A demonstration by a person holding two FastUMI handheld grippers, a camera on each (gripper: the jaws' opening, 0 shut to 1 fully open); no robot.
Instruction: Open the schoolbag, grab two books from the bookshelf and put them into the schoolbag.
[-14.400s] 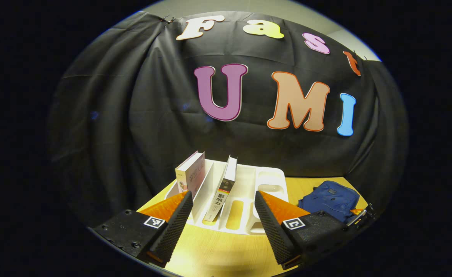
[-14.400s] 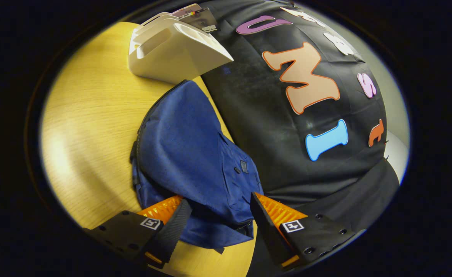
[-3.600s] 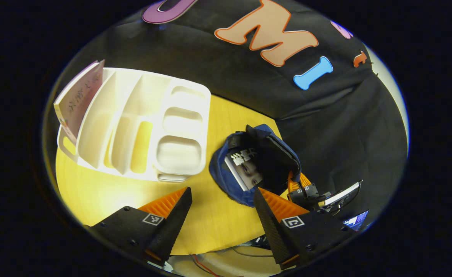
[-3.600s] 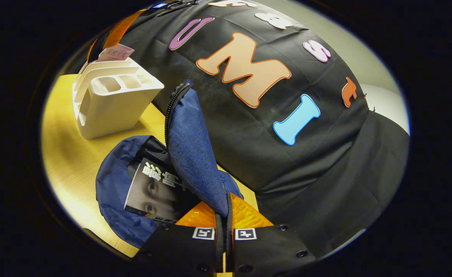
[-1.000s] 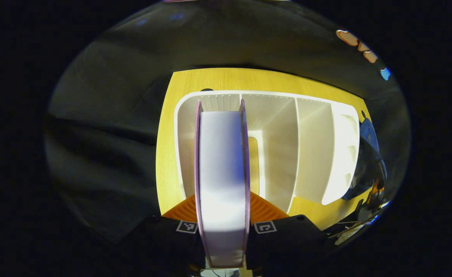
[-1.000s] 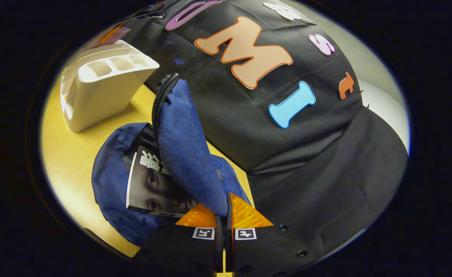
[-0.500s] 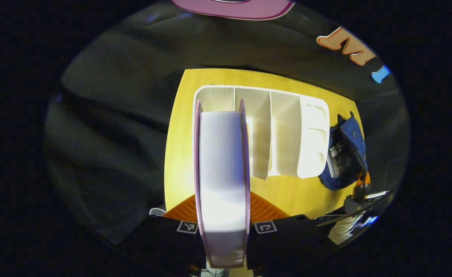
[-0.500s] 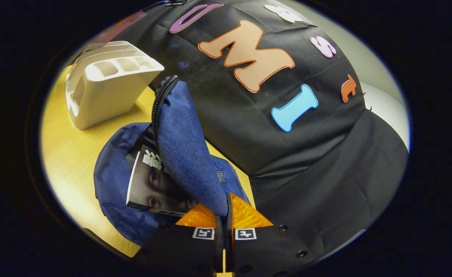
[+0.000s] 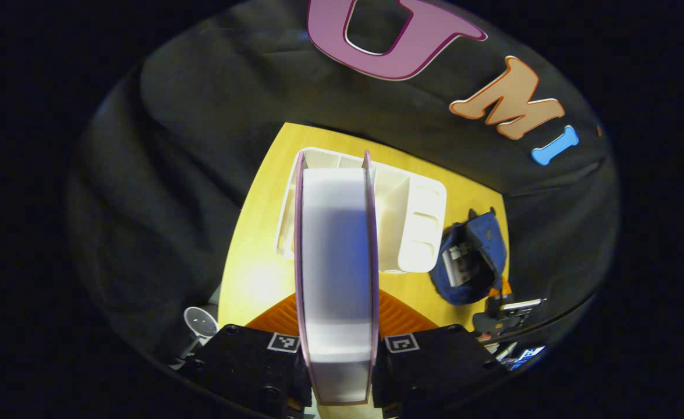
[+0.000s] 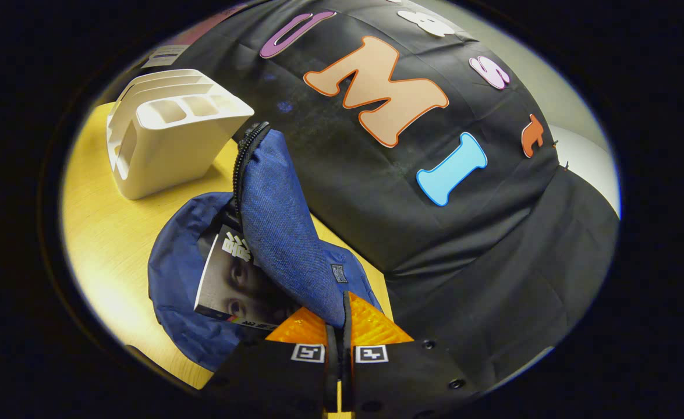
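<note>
Black cloth backs a yellow wooden table [image 9: 254,279], and on that table stand the task's things, largest first. Nearest the cloth in the left gripper view is the white bookshelf [image 9: 414,221], its slots bare where they can be seen; the right gripper view shows it [image 10: 167,139] beyond the bag. Beside it lies the blue schoolbag [image 10: 179,291], unzipped, with one book [image 10: 231,285] already lying in its mouth, a printed cover facing up. The bag's flap [image 10: 283,233] stands upright because the right gripper [image 10: 337,326] pinches its lower edge, both fingers pressed together on the cloth; this seems meant to keep the opening wide for what comes next. The left gripper [image 9: 336,343] clamps the second book [image 9: 336,262] edge-on, page block toward the camera, both fingers against its covers, high above the table and clear of the shelf. From there the schoolbag [image 9: 464,267] shows small, off to the right, so the carry across is likely the step in hand. Holding the book by its covers keeps it shut for sliding in beside the first.
</note>
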